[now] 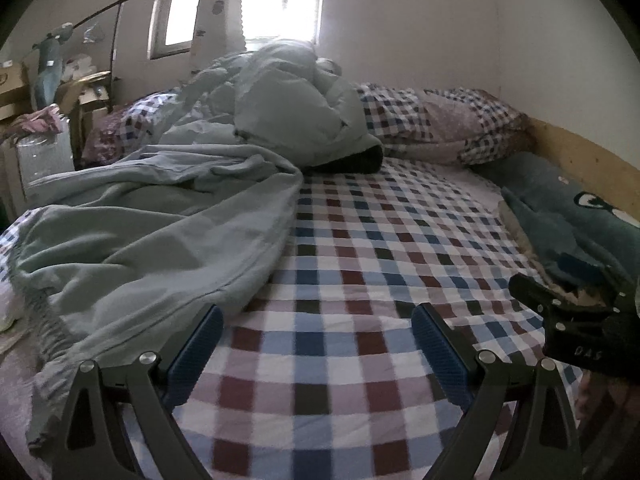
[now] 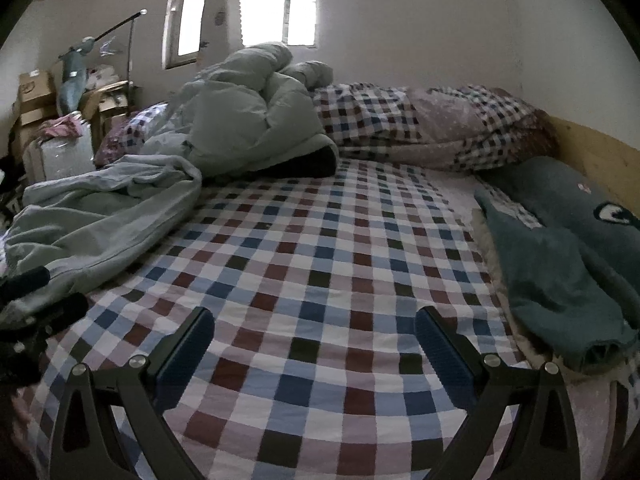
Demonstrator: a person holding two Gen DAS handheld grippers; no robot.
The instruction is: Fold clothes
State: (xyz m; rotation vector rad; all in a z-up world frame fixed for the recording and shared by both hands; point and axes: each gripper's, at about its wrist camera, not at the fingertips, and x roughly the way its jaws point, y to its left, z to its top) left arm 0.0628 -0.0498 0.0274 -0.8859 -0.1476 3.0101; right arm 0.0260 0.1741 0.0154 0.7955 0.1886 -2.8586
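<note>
A pale grey-green garment [image 1: 132, 240] lies crumpled on the left side of a checked bed sheet [image 1: 360, 280]; in the right wrist view the same garment [image 2: 100, 220] lies at the left. A dark teal garment [image 2: 560, 260] with an eye print rests along the bed's right edge, and in the left wrist view this teal garment [image 1: 568, 232] is at the right. My left gripper [image 1: 318, 356] hovers open over the sheet, its left finger beside the pale garment's hem. My right gripper [image 2: 314, 356] is open over bare sheet, holding nothing. The right gripper's body [image 1: 580, 332] shows at the right of the left wrist view.
A bulky pale duvet [image 2: 256, 120] is heaped at the head of the bed beside checked pillows [image 2: 420, 128]. A wooden bed frame [image 2: 600, 160] runs along the right wall. Cardboard boxes [image 2: 36, 96] and clutter stand left of the bed under a bright window [image 2: 248, 4].
</note>
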